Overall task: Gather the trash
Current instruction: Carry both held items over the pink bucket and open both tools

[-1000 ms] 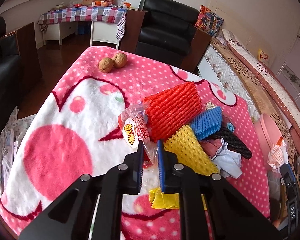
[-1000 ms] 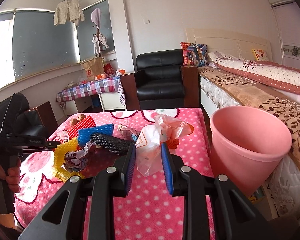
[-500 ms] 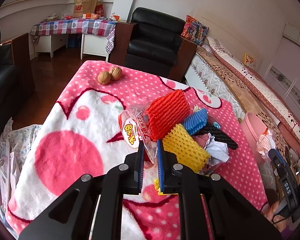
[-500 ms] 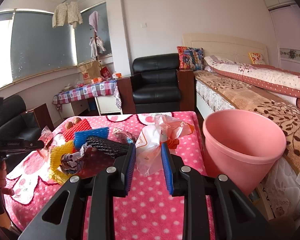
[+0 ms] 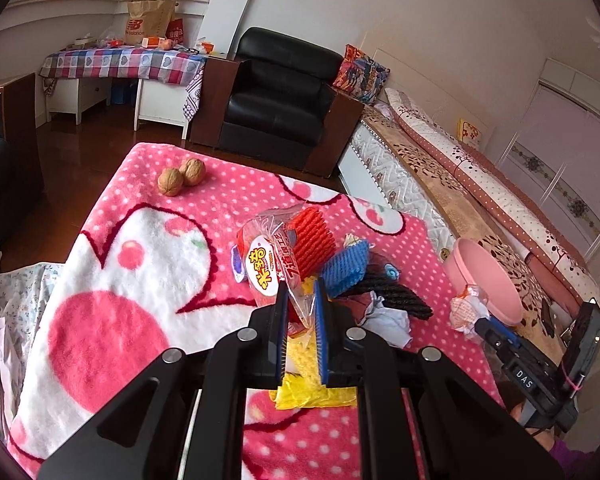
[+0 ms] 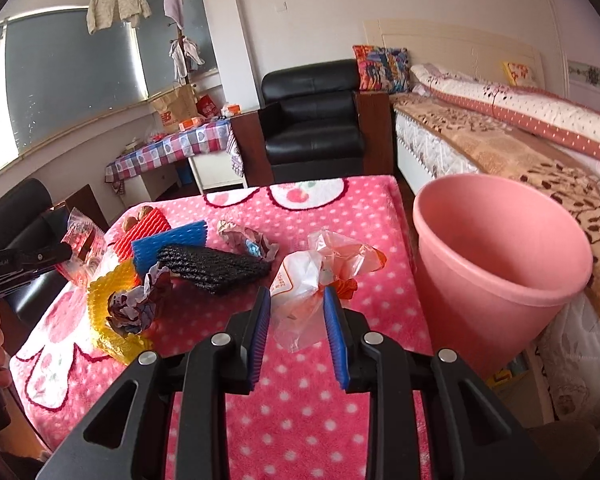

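Both grippers lift wrappers clear of the trash pile, bin within reach

The left gripper (image 5: 301, 300), clamped on a red snack wrapper (image 5: 266, 266), has raised it off the pink blanket (image 5: 148, 240) since a second ago; the right gripper (image 6: 297, 312), pinching a crumpled clear bag (image 6: 308, 280), has edged nearer the pink bin (image 6: 496, 264) beside the table. Foam nets (image 6: 172, 246) remain heaped behind, uncollected.

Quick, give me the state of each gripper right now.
Left gripper: shut on the red snack wrapper, lifted off the blanket.
Right gripper: shut on the clear plastic bag, beside the pink bin.
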Demonstrator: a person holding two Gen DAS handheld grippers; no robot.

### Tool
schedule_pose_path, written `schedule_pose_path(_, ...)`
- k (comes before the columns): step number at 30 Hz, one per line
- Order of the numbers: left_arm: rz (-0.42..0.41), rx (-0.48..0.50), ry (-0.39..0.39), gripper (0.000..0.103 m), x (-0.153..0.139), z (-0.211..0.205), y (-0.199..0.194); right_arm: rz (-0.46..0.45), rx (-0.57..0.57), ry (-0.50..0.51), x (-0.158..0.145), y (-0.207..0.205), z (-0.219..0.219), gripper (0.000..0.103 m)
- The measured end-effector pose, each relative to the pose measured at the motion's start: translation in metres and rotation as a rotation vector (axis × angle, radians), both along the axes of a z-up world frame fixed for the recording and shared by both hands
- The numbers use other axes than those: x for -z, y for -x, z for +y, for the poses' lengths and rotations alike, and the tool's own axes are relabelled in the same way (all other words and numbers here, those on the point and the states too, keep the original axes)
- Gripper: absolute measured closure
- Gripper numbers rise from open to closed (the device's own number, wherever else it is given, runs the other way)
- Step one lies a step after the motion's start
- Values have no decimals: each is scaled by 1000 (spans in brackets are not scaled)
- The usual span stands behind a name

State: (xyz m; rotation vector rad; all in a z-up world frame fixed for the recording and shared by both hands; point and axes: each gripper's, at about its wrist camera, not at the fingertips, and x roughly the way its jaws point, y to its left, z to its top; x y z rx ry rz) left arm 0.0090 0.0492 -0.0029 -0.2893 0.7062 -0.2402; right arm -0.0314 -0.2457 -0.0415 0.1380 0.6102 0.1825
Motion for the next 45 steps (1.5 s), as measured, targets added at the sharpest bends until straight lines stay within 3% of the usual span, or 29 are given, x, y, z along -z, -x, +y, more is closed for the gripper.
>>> schedule_pose_path(4, -26, 42, -29, 92, -15, -23, -3, 40, -28, -50, -4, -7, -6, 76)
schedule_pose_path(8, -65, 103, -48, 92, -37, -52, -6, 11, -33, -112, -29, -7, -19, 76)
schedule_pose_path(19, -268, 320, -65, 92, -132, -148, -8, -121, -40, -140, -164, -4, -62, 76)
schedule_pose_path(23, -281, 383, -19, 92, -150, -180, -22, -149, -1, -125, -194, -4, -80, 75)
schedule_pose_path(26, -264, 416, -22, 92, -139, -207, -34, -127, 60, -111, -185, -8, -97, 75)
schedule_pose_path(33, -135, 522, -42, 92, -78, -267, -57, 41, 197, -118, -102, -30, -136, 75)
schedule_pose_path(37, -89, 560, -77, 92, -49, -297, -67, 91, 256, -117, -65, -40, -158, 75)
schedule_pose_path(42, -43, 583, -110, 92, -17, -326, -82, 133, 284, -120, -36, -52, -178, 74)
schedule_pose_path(45, -4, 588, -118, 87, -3, -338, -92, 145, 295, -116, -26, -56, -186, 68)
